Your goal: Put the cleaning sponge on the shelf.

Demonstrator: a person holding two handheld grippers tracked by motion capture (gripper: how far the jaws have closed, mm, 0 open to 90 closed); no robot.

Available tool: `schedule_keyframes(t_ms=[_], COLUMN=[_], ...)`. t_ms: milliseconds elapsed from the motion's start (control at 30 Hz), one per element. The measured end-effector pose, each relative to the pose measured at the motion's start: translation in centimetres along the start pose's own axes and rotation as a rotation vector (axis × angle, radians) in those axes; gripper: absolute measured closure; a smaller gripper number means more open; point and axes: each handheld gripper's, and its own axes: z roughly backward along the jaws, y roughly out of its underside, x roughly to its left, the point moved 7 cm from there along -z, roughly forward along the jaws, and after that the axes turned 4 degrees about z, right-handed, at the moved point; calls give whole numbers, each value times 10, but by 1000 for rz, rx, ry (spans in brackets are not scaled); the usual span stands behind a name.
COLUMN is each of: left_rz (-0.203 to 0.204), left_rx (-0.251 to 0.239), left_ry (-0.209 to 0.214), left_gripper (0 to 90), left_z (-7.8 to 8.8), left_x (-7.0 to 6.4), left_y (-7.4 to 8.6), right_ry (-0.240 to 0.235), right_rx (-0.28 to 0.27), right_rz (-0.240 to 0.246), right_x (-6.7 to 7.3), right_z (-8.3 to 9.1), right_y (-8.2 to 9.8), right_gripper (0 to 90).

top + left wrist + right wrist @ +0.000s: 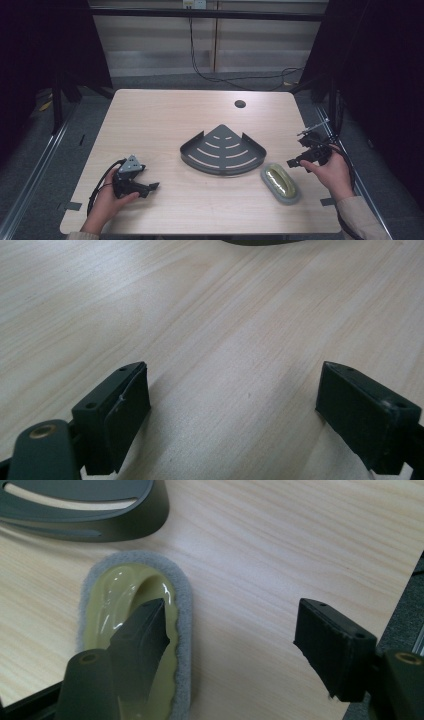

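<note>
Table of pale wood carries two things near its middle and right. A dark grey corner shelf, fan-shaped with curved slots in its floor and a low wall round it, lies flat at the centre. Just to its right and a little nearer the person lies a scrubber: an oval grey pad with a glossy yellow-green handle on top. The two lie close together, and the right gripper view shows a thin strip of bare wood between them, so they seem not to touch, though the gap is small.

The right gripper is held in the right hand at the table's right edge, just beside the scrubber and above the tabletop. Its jaws stand well apart with nothing between them. In its own view, the scrubber lies below and behind the left-hand jaw, which overlaps the handle in the picture; the other jaw hangs over bare wood near the table's edge. The shelf's wall shows at the top left of that view.

The left gripper sits in the left hand at the near left of the table, well apart from both things. Its jaws are wide, and between them lies plain tabletop. A sliver of the shelf shows at the top edge of that view.

A round cable hole sits near the table's far edge.
</note>
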Motion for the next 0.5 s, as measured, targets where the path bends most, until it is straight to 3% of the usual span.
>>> schedule_keyframes(t_ms=[167,500], left_rz=[-1,-1], left_rx=[0,0], left_ry=[0,0], left_gripper=[133,133], left_z=[0,0], left_x=[0,0], left_y=[0,0], right_ry=[-12,-41], right_rx=[17,37], right_rz=[23,7], right_x=[7,18], right_z=[4,6], right_y=[-3,-6], right_gripper=[292,317])
